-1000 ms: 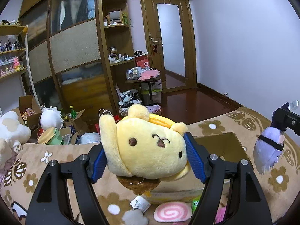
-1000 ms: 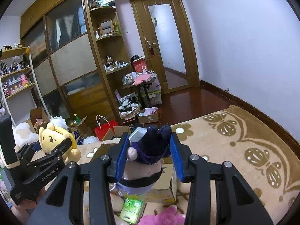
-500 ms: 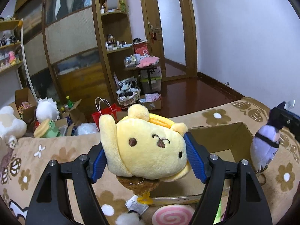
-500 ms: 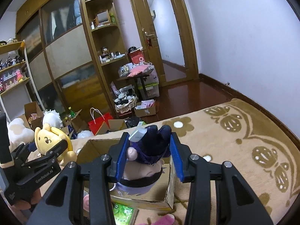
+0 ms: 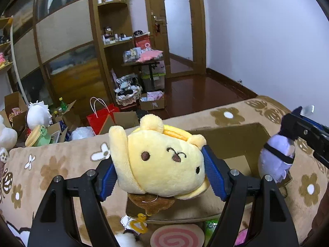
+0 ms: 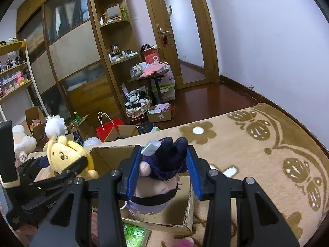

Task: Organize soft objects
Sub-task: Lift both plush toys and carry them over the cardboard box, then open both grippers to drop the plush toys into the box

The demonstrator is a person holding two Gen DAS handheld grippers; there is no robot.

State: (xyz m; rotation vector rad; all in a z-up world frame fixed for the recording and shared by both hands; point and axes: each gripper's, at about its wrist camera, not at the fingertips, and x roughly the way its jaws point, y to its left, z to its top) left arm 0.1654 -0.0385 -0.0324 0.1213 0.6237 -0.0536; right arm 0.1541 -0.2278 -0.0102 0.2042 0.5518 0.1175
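The move ahead turns on how each held toy sits over the open cardboard box (image 6: 102, 160) that rests on the brown flowered blanket (image 6: 236, 144). The right gripper (image 6: 163, 171) is clamped on a dark purple plush (image 6: 168, 160), pads pressing its head from both sides, and the toy's pale body hangs down from the fingers directly above the box's opening, toward its right wall. The left gripper (image 5: 160, 168) is closed on a yellow dog plush (image 5: 162, 164), squeezed across the head with its face turned toward the camera; in the right wrist view it sits just left of the box's left wall, over the blanket rather than the opening. So the right hand appears the nearer to a drop: its toy would only need lowering and releasing, while the yellow one likely has to travel right and a little farther first. A pink swirl cushion (image 5: 177, 235) lies near, below the box.
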